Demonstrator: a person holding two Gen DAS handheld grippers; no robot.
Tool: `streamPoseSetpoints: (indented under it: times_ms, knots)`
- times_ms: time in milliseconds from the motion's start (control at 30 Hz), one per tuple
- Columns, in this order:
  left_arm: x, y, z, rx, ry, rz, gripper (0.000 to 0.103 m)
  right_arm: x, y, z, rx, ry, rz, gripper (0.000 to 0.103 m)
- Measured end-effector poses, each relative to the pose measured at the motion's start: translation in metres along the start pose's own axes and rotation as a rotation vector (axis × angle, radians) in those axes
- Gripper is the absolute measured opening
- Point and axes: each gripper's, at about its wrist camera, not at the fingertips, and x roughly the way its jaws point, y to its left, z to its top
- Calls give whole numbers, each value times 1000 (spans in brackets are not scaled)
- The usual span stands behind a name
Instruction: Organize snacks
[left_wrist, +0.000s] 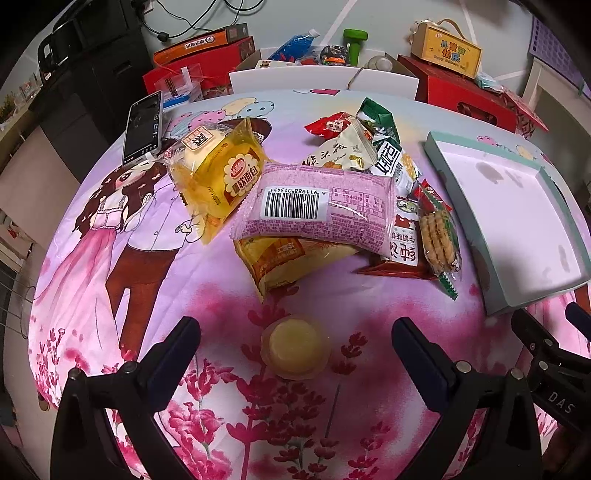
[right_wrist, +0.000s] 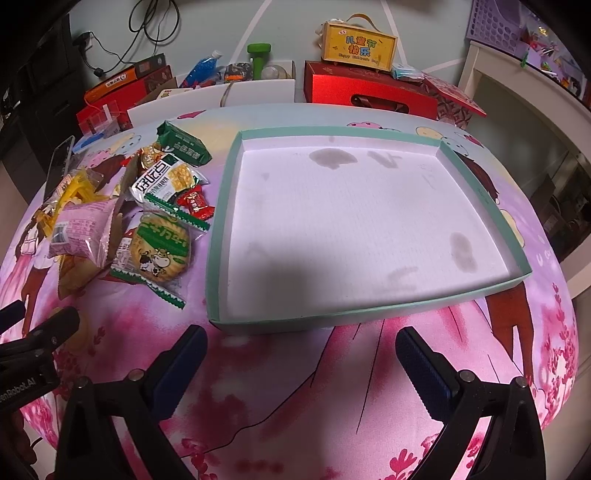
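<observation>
Nearest the left wrist camera: left gripper (left_wrist: 295, 334) spread wide, nothing between its fingers, hovering over the pink printed tablecloth (left_wrist: 110, 277), with a small yellow jelly cup (left_wrist: 294, 350) upright on the cloth between and just past the fingertips, touching neither. Bare cloth all round the cup, and a clear strip between it and the snack heap beyond. Next out, the heap itself: an orange-yellow packet (left_wrist: 277, 262) lying partly under a pink packet (left_wrist: 314, 210), long axis running left to right, barcode side up and its print upside down to the camera. Left of that, a clear yellow bread packet (left_wrist: 218, 170), tilted, long axis running away toward a phone (left_wrist: 144, 127) propped at the far left edge. Right of the pink packet, a green-edged biscuit pack (left_wrist: 439, 236), long axis running near to far, just beside the tray's left wall. Farther back, white, green and red packets overlapping. In the right wrist view: right gripper (right_wrist: 301, 343) likewise wide apart and holding nothing, just short of the near wall of a shallow teal-rimmed tray (right_wrist: 218, 236), white floor stained but bare, open room across its whole width. Beyond the table's far edge, red boxes (right_wrist: 369, 92) and a green bottle (right_wrist: 258, 59).
</observation>
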Motion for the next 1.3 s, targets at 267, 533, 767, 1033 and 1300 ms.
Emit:
streamPoseSetpoints:
  times_ms: [267,533,767,1033,1300]
  knots:
    - [1,0,1,-2,4,0,103,1,-2,-1,1,2,0,103]
    - [1,0,1,-1,5,0,103,1,-2,-1,1,2,0,103]
    - [1,-2,0,2,8,-1,103,1,-2,-1,1,2,0,103]
    - [2,-1,0,2,9,-8,103,1,-3,-1,1,2,0,103]
    - [2,-1,0,3,10,-10,103,1,-2,-1,1,3,1,103]
